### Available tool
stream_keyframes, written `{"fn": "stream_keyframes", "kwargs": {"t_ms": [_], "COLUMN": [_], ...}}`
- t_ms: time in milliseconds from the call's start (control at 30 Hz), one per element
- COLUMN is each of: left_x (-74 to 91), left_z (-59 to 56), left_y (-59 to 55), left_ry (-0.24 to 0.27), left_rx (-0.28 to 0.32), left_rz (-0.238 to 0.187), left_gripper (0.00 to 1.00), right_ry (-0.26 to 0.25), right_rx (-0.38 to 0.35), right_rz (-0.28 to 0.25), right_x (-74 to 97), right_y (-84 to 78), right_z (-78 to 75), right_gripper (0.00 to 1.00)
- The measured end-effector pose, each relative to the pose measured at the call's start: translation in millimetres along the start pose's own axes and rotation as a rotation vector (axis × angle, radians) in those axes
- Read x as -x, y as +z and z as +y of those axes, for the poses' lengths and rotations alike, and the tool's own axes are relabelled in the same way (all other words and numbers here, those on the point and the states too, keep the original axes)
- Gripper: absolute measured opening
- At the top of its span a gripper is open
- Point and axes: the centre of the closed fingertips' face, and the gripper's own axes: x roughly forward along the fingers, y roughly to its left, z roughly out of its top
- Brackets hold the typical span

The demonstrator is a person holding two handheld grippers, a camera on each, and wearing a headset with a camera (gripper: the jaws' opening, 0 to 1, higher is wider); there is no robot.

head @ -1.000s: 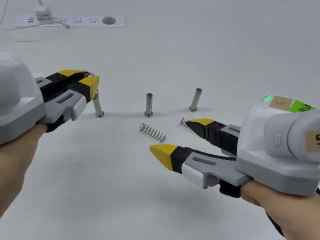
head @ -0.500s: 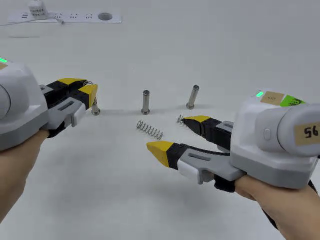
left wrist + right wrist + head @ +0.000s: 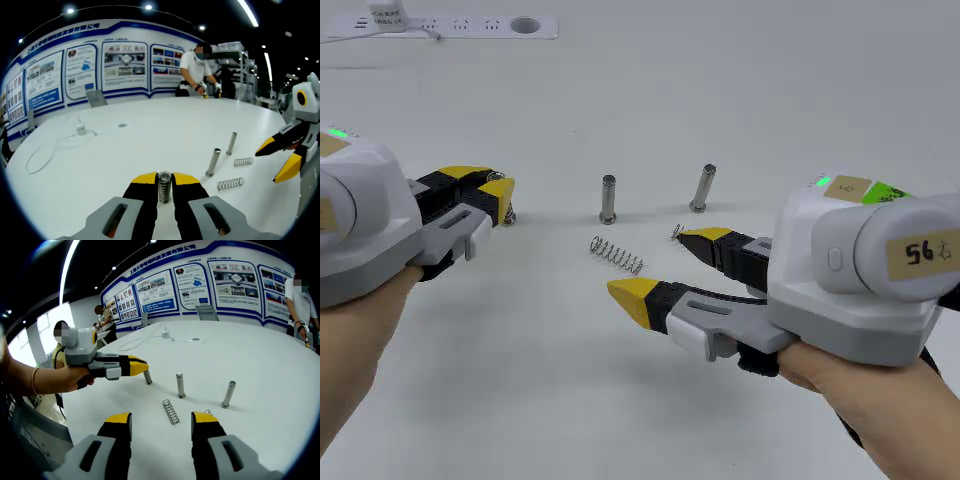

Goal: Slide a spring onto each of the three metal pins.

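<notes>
While a spring (image 3: 164,186) was gripped upright between its narrowed yellow tips, the left tool (image 3: 498,188) was held low at the left end of the row of pins. The left pin (image 3: 509,215) was mostly hidden behind those tips. In the right gripper view, coils were seen standing on the bench (image 3: 770,100) just beneath them, but how far the spring had been seated over the pin could not be told.

The middle pin (image 3: 608,198) was seen upright and bare. The right pin (image 3: 702,187) was also bare and leaned slightly.

A loose spring (image 3: 616,254) was lying on its side just in front of the middle pin. A second loose spring (image 3: 677,233) lay beside the far jaw tip of the right tool (image 3: 657,263); whether the two touched could not be told.

The right tool was held with its jaws spread wide and nothing between them, pointed toward the pins, and both loose springs were seen near its tips in the right gripper view.

A power strip (image 3: 440,25) lay at the far edge of the bench.
</notes>
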Motion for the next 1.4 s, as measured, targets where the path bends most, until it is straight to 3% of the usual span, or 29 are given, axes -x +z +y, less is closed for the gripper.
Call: {"fn": "stream_keyframes", "kwargs": {"t_ms": [633, 900, 1400], "left_x": [2.7, 9.0, 30.2], "left_z": [-1.3, -1.7, -9.0], "left_y": [-0.7, 9.9, 26.0], "left_ry": [-0.004, -0.012, -0.037], "left_rx": [0.032, 0.049, 0.078], "left_rz": [0.002, -0.004, 0.009], "left_gripper": [0.11, 0.24, 0.55], "right_ry": [-0.008, -0.012, 0.025], "right_rx": [-0.002, 0.026, 0.167], "right_rz": [0.017, 0.034, 0.091], "right_x": [-3.6, -5.8, -19.7], "right_y": [-1.6, -1.9, -5.4], "right_z": [-1.7, -7.0, -10.6], "right_gripper": [0.48, 0.46, 0.35]}}
